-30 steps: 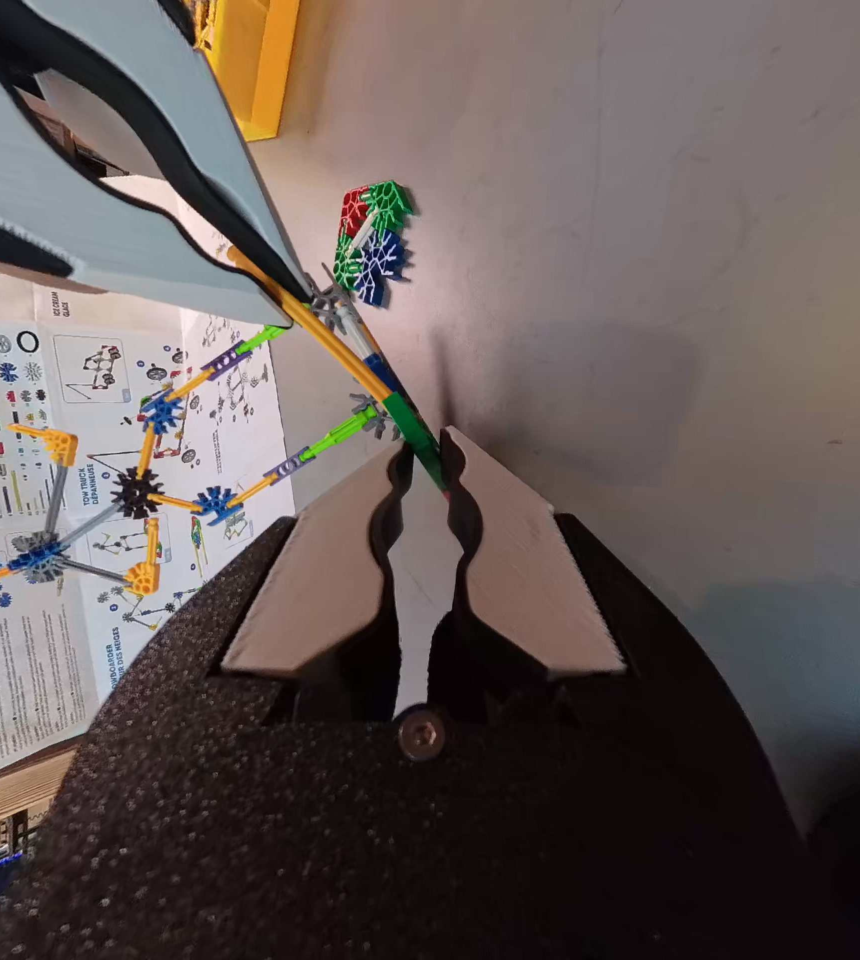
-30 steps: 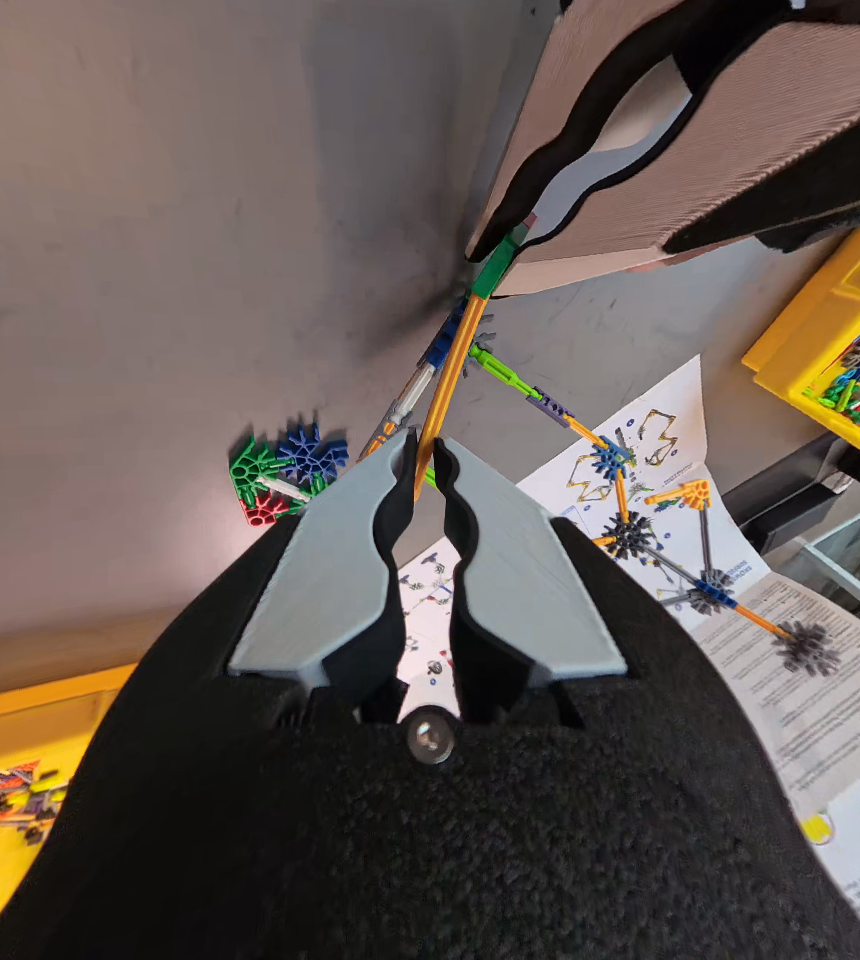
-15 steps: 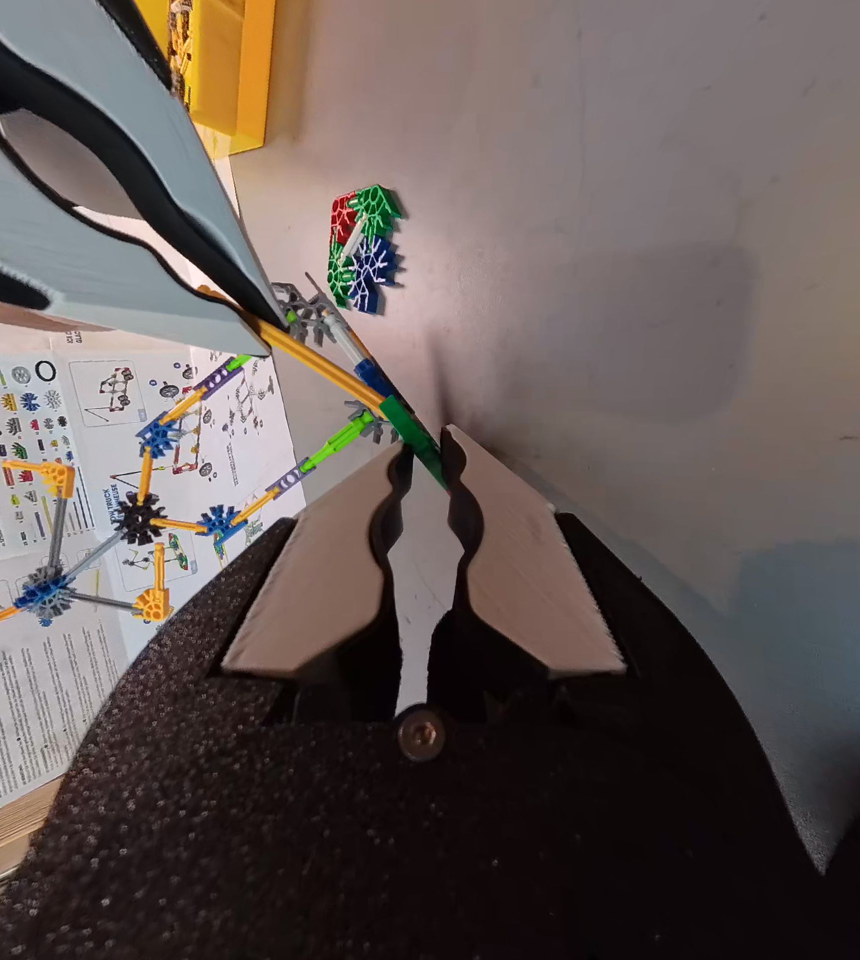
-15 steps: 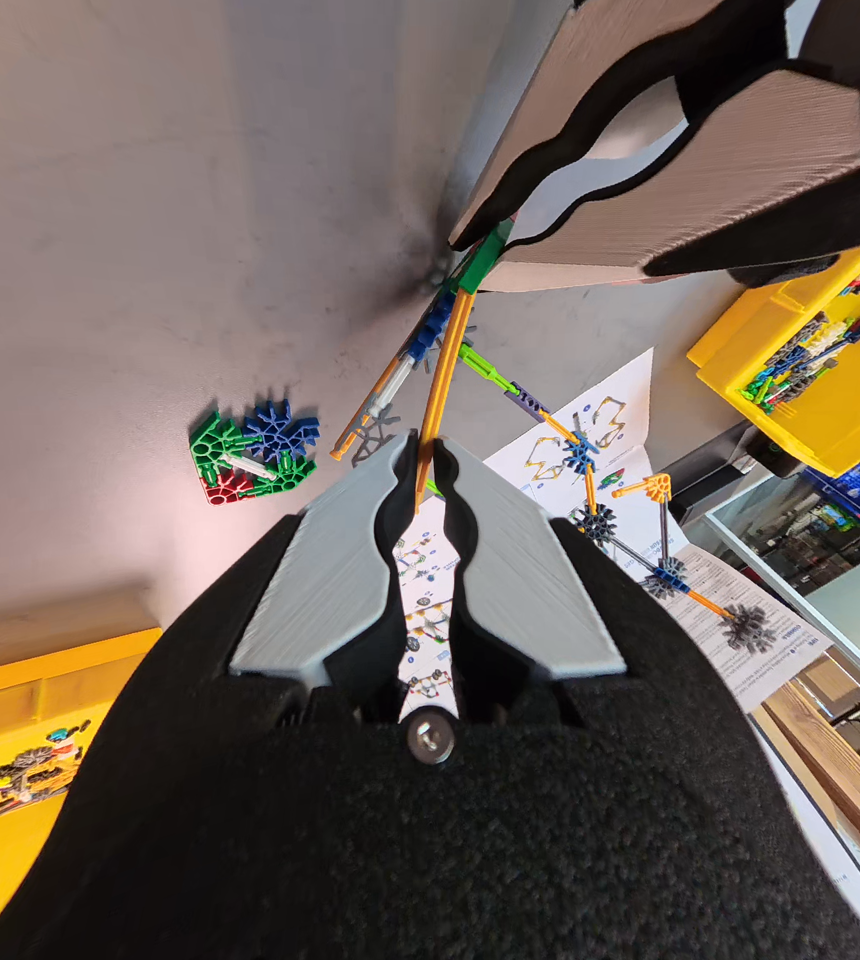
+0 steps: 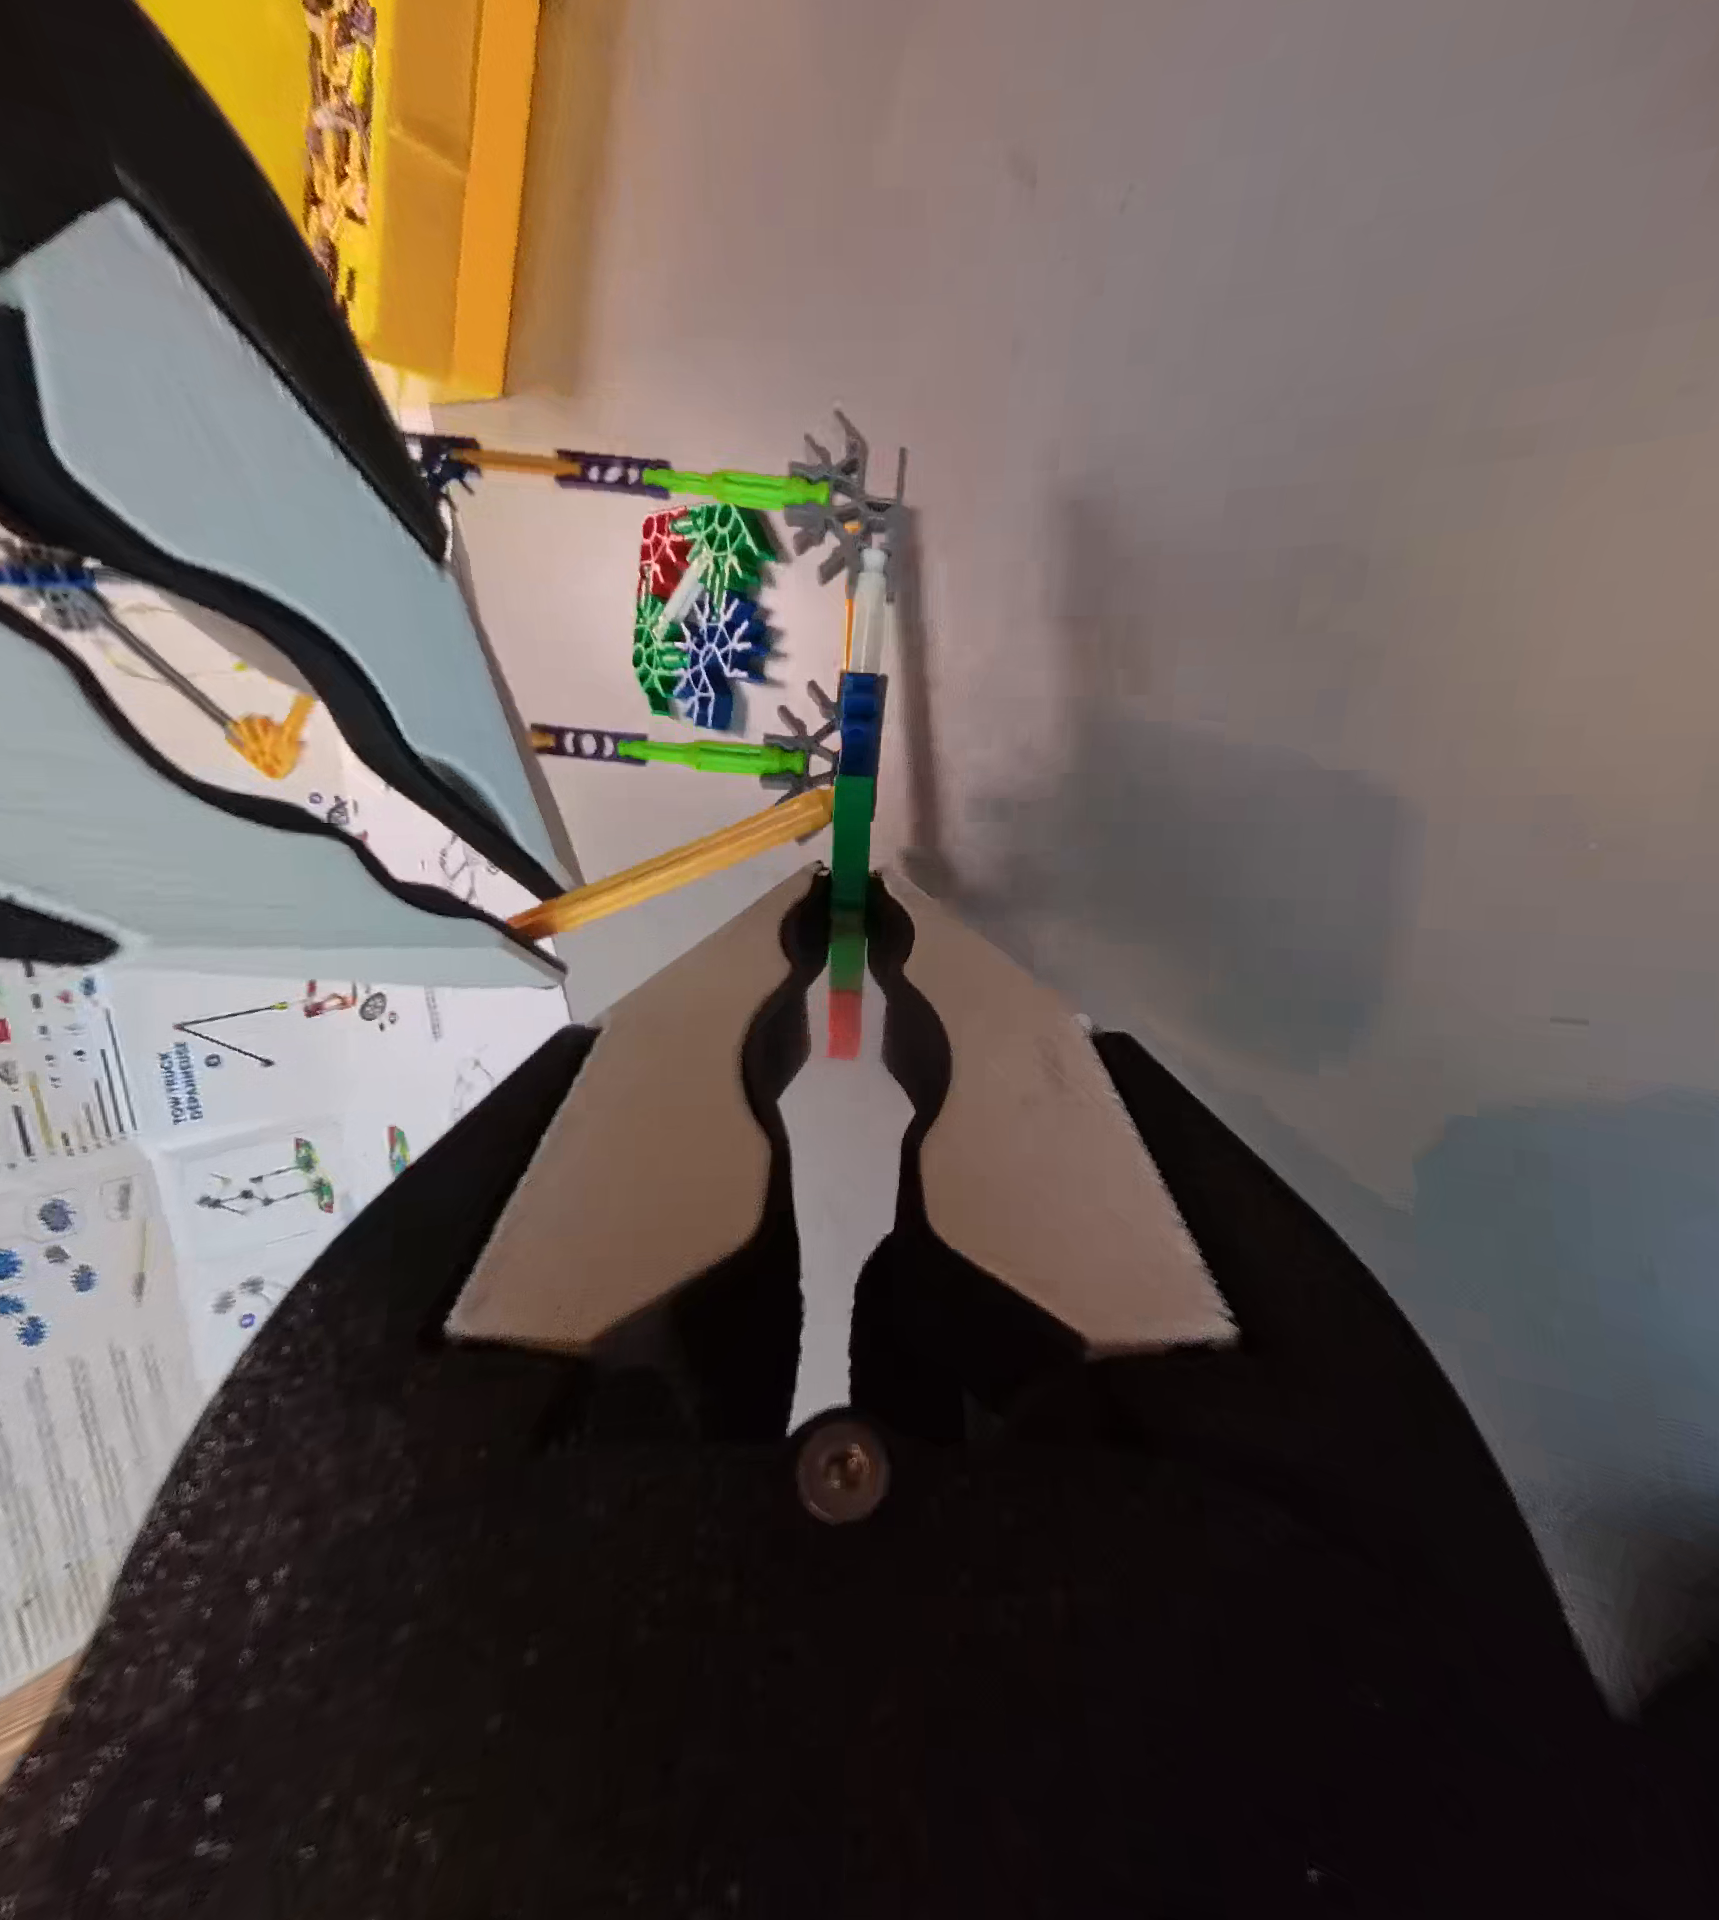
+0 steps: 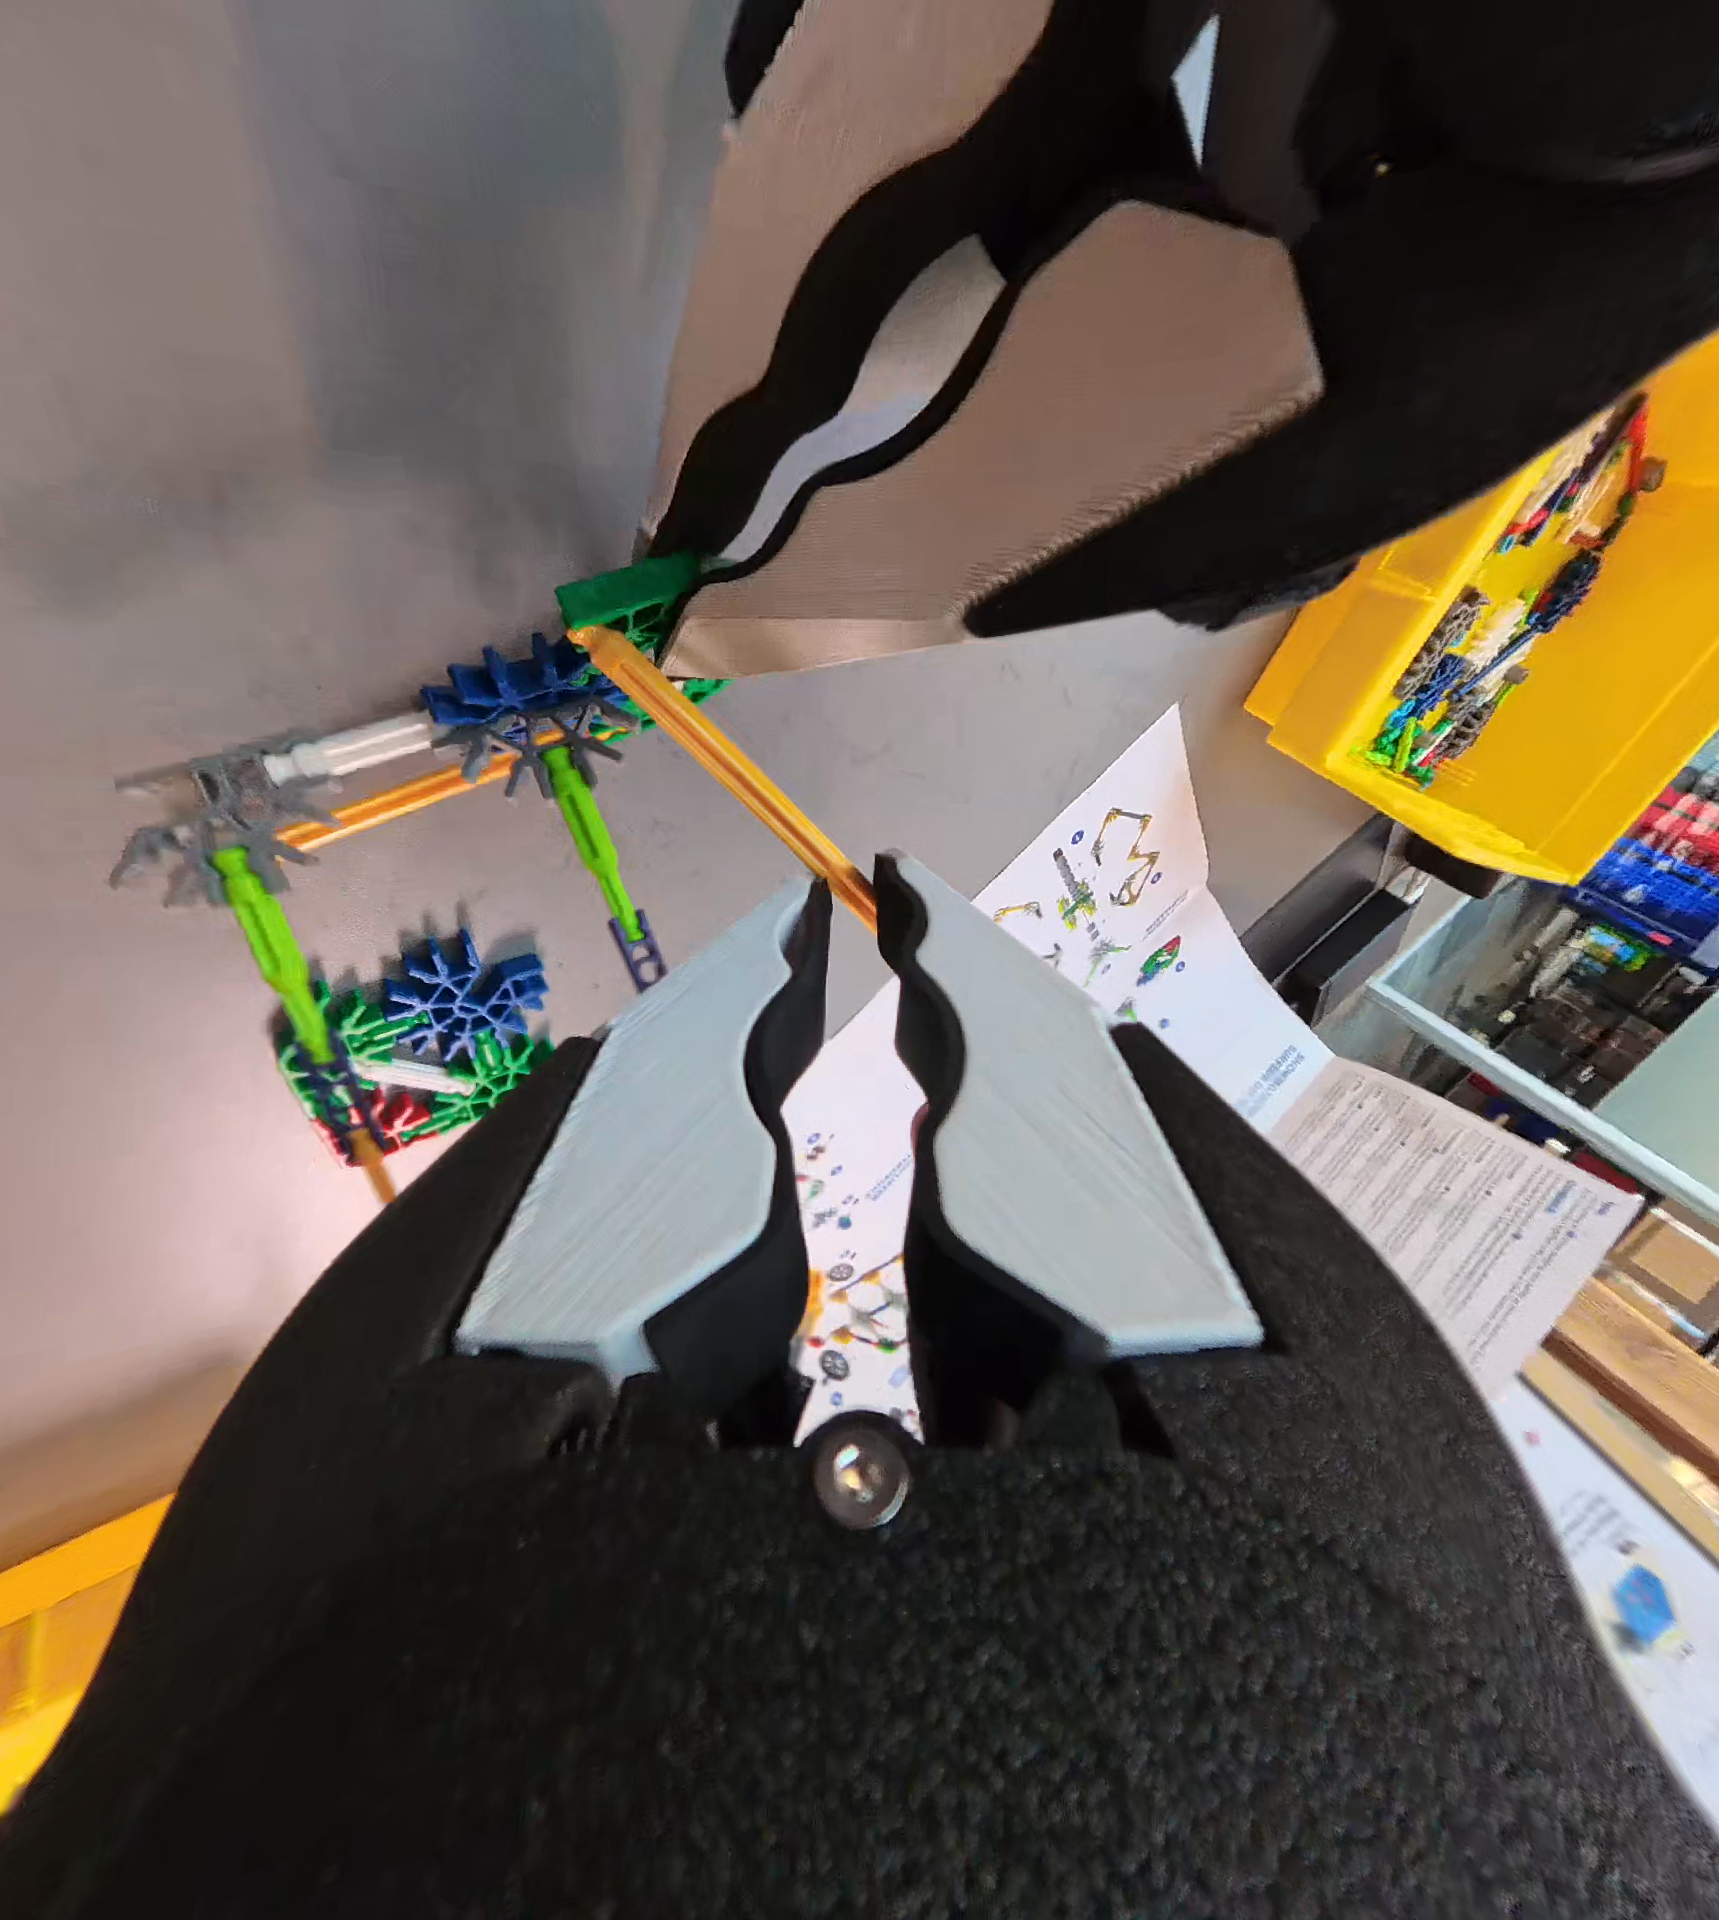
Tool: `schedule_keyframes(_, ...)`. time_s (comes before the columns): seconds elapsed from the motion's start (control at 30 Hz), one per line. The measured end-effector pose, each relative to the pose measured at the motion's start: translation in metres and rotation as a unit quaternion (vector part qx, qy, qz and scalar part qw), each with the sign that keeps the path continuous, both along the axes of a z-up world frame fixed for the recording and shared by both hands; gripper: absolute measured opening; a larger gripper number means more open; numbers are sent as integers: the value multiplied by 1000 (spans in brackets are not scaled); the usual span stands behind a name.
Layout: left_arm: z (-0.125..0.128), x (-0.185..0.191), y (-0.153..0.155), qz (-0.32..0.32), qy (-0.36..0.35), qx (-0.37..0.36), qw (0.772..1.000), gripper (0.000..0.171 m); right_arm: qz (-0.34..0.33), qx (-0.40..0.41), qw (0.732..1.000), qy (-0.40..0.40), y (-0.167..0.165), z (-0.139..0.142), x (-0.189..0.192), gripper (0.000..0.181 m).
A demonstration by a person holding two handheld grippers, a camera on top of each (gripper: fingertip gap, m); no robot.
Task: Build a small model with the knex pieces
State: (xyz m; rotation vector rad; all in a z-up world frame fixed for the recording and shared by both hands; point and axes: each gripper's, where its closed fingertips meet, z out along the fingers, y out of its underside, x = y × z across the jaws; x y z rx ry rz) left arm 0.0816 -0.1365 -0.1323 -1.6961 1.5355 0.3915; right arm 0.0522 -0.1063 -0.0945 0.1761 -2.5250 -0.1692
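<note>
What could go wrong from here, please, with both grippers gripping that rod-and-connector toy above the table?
1. The left gripper pinches only the edge of the green connector; the hanging frame could twist it loose.
2. The right gripper holds the orange rod by its end, so the rod might bend or slip.
3. The frame's green rod hangs near the flat connector cluster and could snag it.

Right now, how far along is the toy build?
Done: a frame of rods and hubs is joined to the green connector. In hand: the left gripper clamps that connector. The right gripper holds a yellow rod, its tip touching the connector, seating unclear. Not joined: a small red, green and blue cluster lies apart on the table.
</note>
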Motion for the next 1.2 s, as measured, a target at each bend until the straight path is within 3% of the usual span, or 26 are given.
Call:
schedule_keyframes(0.07, 0, -4, -1, 17, -11, -1, 1000, 6, -20, -29, 999, 10, 2, 5, 4, 6)
schedule_keyframes(0.3, 1, -28, 10, 76, -23, 26, 997, 6, -58, 1, 994, 92, 19, 16, 9, 4)
schedule_keyframes(0.43, -5, -30, 7, 73, -3, 23, 997, 6, -115, -17, 983, 141, 38, 32, 9, 3)
schedule_keyframes(0.6, -9, -45, 5, 113, 1, 26, 993, 6, -175, -104, 970, 134, 36, 42, 35, 3)
schedule_keyframes(0.67, -10, -56, 7, 136, 11, 33, 990, 6, -214, -164, 956, 120, 33, 35, 51, 4)
schedule_keyframes(0.8, -12, -64, 2, 154, 2, 27, 988, 9, -330, -296, 896, 31, 17, -23, 90, 4)
schedule_keyframes(0.93, -19, -59, -5, 144, -64, -33, 987, 27, -394, -316, 863, 7, 19, -63, 102, 4)
schedule_keyframes(1.1, -10, -57, -18, 134, -169, -92, 972, 33, -411, -378, 829, -32, 15, -65, 103, 26)
schedule_keyframes(1.2, 1, -66, -19, 161, -277, -128, 938, 37, -407, -445, 797, -31, 23, -39, 94, 30)
